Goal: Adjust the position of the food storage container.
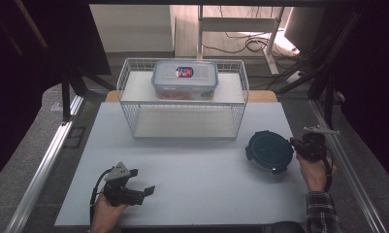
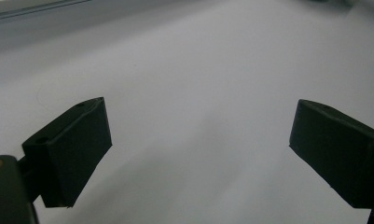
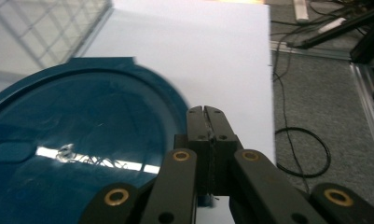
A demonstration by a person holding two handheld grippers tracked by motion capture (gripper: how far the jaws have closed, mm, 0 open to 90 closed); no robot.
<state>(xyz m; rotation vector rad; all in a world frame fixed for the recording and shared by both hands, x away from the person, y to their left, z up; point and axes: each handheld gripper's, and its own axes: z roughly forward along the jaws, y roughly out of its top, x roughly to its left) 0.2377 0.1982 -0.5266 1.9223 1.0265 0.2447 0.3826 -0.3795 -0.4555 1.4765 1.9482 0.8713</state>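
At the right of the frame, the right gripper (image 1: 299, 143) pinches what looks like the blue lid's (image 1: 269, 151) edge, probably to lift it. The left gripper (image 1: 144, 192) waits wide apart, lower left.

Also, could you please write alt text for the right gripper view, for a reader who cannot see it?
The right gripper, its black jaws pressed together, sits at the edge of a round dark blue lid lying on a white table. A wire basket is at upper left; grey floor with cables lies to the right.
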